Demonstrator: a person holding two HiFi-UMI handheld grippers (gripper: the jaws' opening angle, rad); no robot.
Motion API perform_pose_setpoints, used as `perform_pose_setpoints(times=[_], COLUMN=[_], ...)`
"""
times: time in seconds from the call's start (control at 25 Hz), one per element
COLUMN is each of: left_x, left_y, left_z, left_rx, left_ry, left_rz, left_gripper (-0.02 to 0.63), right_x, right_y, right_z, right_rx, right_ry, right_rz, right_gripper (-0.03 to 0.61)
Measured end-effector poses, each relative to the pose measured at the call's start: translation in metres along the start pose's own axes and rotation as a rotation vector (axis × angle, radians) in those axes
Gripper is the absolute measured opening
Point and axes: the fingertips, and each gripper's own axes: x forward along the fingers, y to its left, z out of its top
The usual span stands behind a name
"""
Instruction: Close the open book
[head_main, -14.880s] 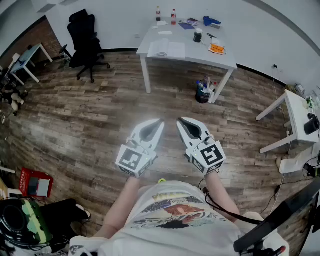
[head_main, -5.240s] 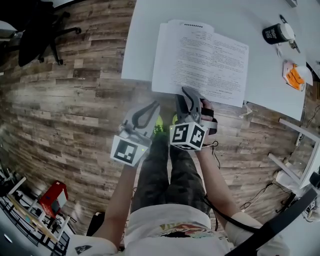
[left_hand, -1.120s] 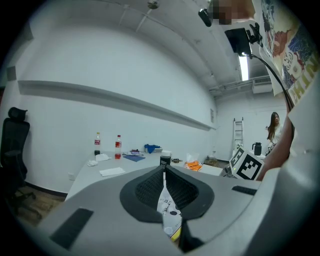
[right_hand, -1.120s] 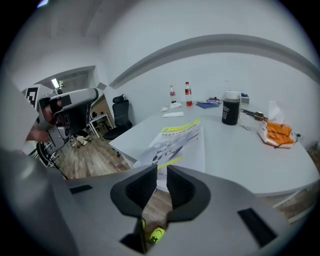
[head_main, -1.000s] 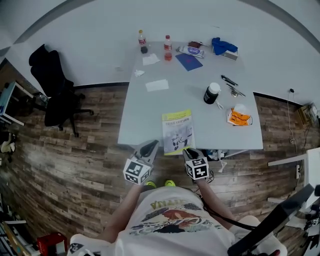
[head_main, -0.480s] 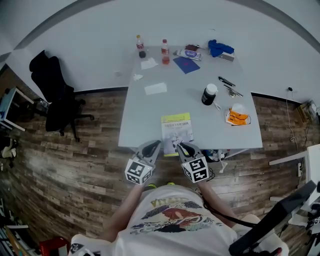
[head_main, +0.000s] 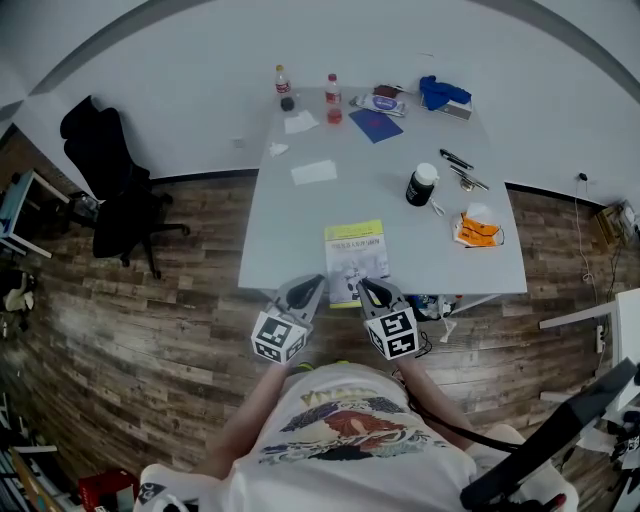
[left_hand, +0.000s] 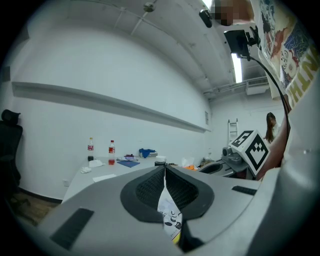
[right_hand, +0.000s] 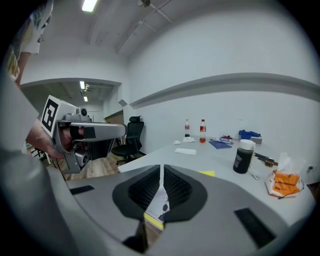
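The book (head_main: 356, 262) lies closed, its yellow-green cover up, near the front edge of the white table (head_main: 300, 225). My left gripper (head_main: 311, 284) hovers just short of that edge, to the left of the book, its jaws shut with nothing held. My right gripper (head_main: 364, 286) hangs over the book's near edge, jaws shut and empty. In the left gripper view the jaw tips (left_hand: 164, 168) meet, and a strip of the book's cover (left_hand: 170, 221) shows below them. The right gripper view shows the same: closed tips (right_hand: 161, 168) above the cover (right_hand: 159, 207).
On the table stand a black jar (head_main: 421, 185), two bottles (head_main: 332, 98), a blue notebook (head_main: 376, 124), a blue cloth (head_main: 443, 92), an orange packet (head_main: 476, 230), pens (head_main: 462, 170) and paper sheets (head_main: 314, 171). A black office chair (head_main: 108, 175) stands left on the wooden floor.
My right gripper has risen from below the table edge up to the book's near edge and its jaws have closed. The left gripper and the book stay put.
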Motion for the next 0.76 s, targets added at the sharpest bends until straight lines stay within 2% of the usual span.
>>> perform_pose_setpoints(times=[0.76], left_x=[0.0100], left_y=[-0.0061], left_z=[-0.0057], left_rx=[0.015], left_ry=[0.024], left_rz=[-0.017], left_gripper=[0.014], right_x=[0.0070], right_y=[-0.0050], right_z=[-0.0011], right_rx=[-0.003], right_ry=[0.009], right_rz=[0.017], right_gripper=[0.035])
